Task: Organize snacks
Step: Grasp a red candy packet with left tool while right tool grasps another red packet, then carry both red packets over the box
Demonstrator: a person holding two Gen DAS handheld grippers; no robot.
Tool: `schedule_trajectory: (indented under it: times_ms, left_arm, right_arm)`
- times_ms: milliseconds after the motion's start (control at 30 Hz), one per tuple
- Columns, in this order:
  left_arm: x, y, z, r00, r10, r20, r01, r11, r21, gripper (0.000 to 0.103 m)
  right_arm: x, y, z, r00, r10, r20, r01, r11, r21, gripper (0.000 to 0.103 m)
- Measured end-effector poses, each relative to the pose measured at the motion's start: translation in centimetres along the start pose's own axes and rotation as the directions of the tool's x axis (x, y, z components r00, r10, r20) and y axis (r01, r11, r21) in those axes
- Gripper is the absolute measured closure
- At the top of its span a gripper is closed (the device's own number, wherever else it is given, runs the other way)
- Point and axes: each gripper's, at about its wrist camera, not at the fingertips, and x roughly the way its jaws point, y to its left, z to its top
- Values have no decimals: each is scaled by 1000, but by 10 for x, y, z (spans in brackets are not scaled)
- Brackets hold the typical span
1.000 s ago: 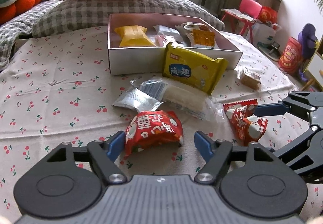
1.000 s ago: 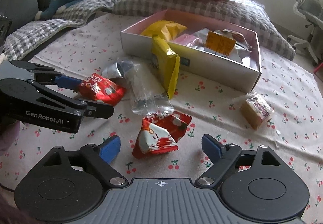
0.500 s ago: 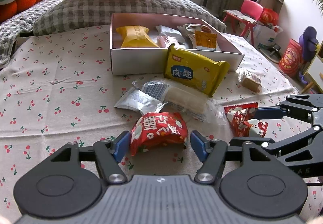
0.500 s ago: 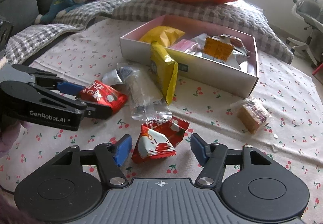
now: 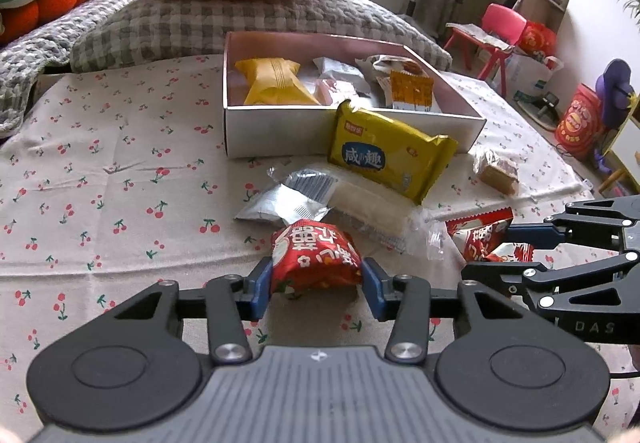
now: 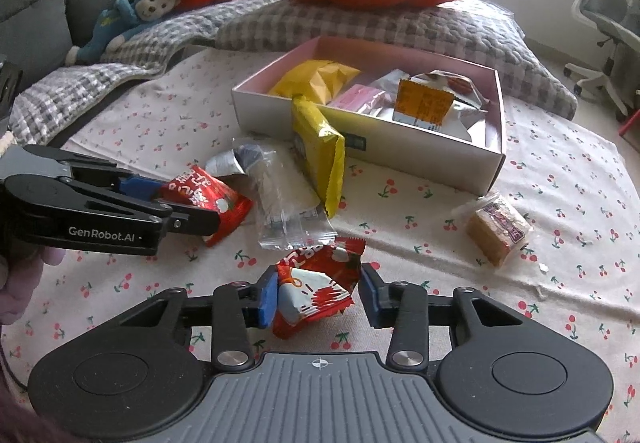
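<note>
Both tongs closed in just now, one red packet pinched in each: left gripper (image 5: 316, 285) on the red snack pack (image 5: 316, 261), right gripper (image 6: 318, 297) on the red-white pack (image 6: 316, 283), both still low over the cherry-print cloth (image 5: 100, 163). Open box (image 6: 440, 159) lies straight ahead, beyond the yellow biscuit pack (image 5: 390, 155) leaned on its front wall. Judged: lift needed first, w/ right pack nearer the box.
</note>
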Motion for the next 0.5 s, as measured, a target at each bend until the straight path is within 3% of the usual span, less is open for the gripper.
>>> schedule_trajectory:
  times_ms: [500]
  left_arm:
    - [-29, 5, 21, 997, -38, 66, 42, 997, -60, 61]
  right_arm:
    - [-33, -25, 28, 995, -2, 105, -7, 996, 92, 63]
